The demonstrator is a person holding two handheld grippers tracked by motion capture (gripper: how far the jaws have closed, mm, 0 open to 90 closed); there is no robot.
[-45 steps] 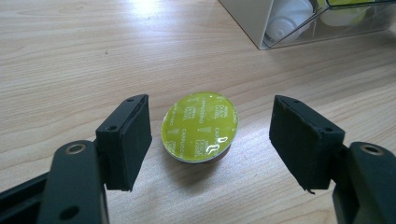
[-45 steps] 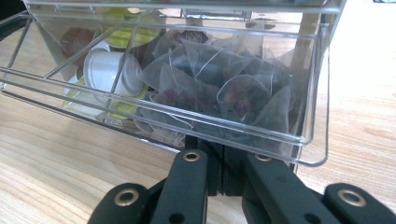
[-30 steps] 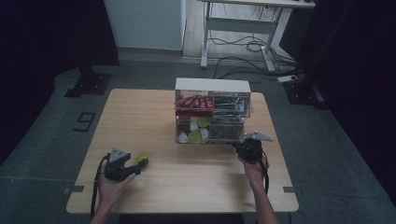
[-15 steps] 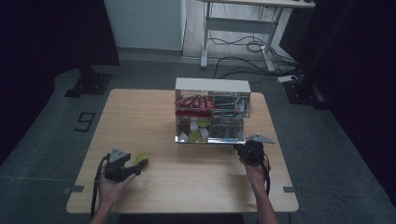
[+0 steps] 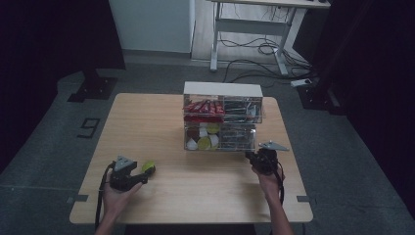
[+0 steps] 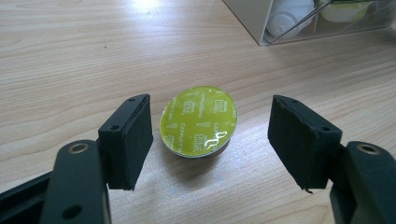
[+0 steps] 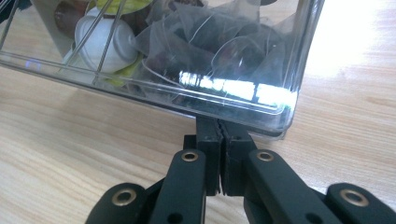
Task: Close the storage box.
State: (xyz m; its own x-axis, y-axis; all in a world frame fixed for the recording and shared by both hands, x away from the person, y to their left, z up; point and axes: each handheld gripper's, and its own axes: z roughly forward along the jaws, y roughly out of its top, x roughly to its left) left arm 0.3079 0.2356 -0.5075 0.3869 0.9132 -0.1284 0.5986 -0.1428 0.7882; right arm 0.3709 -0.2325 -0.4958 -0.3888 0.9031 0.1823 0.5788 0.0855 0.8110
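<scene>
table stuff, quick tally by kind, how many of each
Tools: 2 (left tool, right tool)
Loose green-lidded capsule: 1
Clear two-level organizer box: 1
Total: 4

The high view looks down on the whole table [image 5: 161,112]; both gripper views skim it closely, sharing the clear organizer [image 5: 222,122].

On the yellow-green capsule lid [image 6: 198,120] you can read "CAPPUCCINO" printed in repeating rows. On the floor left of the table [image 5: 147,112], you see a "9" marking [image 5: 88,128].
</scene>
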